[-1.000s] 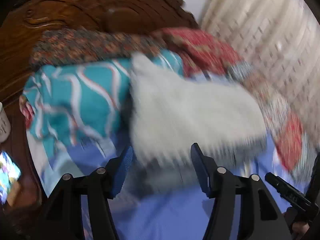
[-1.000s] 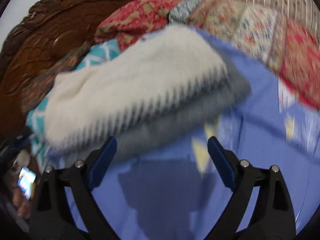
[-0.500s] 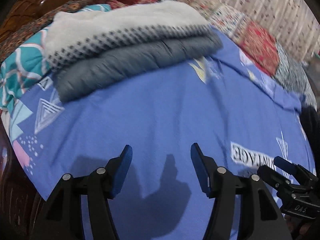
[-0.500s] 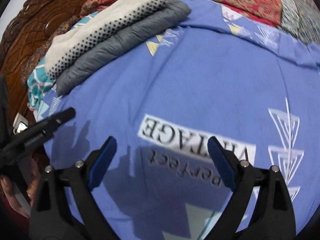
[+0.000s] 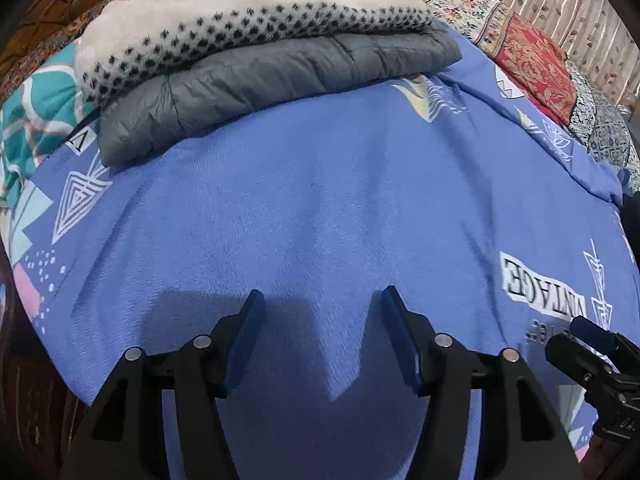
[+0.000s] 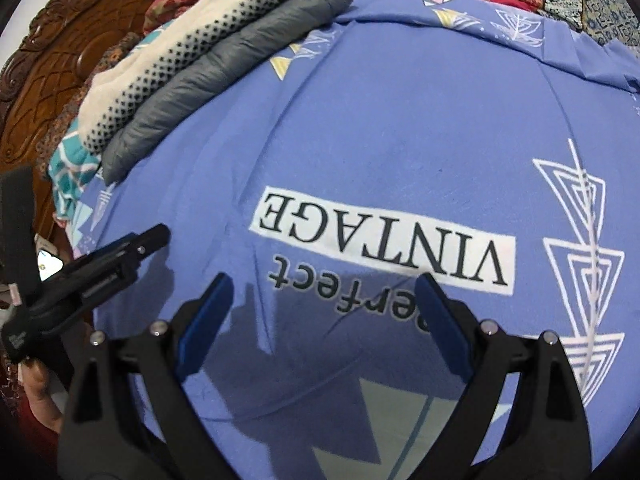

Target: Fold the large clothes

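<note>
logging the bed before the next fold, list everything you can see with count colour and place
blue bedsheet: one, blue with white print, spread across the bed
grey padded garment: one, grey, folded, far end of the sheet
cream knit: one, cream with black dots, folded on the grey garment
teal cloth: one, teal and white, far left
patchwork quilt: one, red and floral, behind the sheet
wooden headboard: one, brown, carved
left gripper: black, blue fingers, open, empty
right gripper: black, blue fingers, open, empty
</note>
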The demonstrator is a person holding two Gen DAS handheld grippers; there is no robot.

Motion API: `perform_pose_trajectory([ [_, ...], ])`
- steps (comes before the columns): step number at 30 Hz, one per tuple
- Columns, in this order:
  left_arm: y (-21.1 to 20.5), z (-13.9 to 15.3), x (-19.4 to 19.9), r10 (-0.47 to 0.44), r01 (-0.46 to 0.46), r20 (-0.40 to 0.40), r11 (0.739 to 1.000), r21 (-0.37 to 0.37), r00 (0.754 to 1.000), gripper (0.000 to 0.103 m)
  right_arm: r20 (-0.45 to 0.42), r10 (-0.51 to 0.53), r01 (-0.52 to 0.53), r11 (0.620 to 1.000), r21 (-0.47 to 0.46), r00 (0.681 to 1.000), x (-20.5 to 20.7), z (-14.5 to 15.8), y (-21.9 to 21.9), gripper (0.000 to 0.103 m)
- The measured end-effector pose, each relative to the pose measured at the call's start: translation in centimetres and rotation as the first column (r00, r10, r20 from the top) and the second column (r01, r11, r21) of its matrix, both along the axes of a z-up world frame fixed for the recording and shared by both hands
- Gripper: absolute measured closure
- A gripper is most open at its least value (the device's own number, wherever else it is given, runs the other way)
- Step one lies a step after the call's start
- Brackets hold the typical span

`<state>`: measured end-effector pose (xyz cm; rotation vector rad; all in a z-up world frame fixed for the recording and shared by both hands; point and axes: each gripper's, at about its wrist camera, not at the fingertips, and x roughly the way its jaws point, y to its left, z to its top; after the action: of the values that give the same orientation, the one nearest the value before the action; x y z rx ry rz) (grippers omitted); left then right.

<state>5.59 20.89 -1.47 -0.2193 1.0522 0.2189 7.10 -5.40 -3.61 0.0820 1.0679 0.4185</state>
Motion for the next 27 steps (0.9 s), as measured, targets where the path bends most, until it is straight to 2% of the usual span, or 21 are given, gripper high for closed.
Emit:
perform_pose_trajectory([
  [5, 0.0, -0.3, 0.5, -0.01, 0.009, 0.014, 1.0, 0.021, 1.0, 0.021, -0.005, -0.001, 0.001, 1.0, -0.013, 1.0, 0.4, -0.9, 0.1, 0.015],
  [13, 0.3, -0.4, 0.7, -0.009, 0.009, 0.014, 1.0, 0.005, 1.0, 0.018, 0.014, -0.004, 0.004, 1.0, -0.001, 1.0, 0.1, -1.2, 0.0, 0.013],
  [20, 0.5, -0.7, 0.9, 0.0, 0.0, -0.004, 1.0, 0.004, 1.0, 0.009, -0.007, -0.045, 0.045, 0.996, 0.082, 0.999, 0.4, -1.2, -0.7, 0.01],
  [27, 0.4, -1.1, 1.4, 0.001, -0.001, -0.043, 1.0, 0.01, 0.999, -0.005, -0.012, -0.034, 0.035, 0.997, 0.072, 0.999, -0.1, -0.7, -0.8, 0.01],
])
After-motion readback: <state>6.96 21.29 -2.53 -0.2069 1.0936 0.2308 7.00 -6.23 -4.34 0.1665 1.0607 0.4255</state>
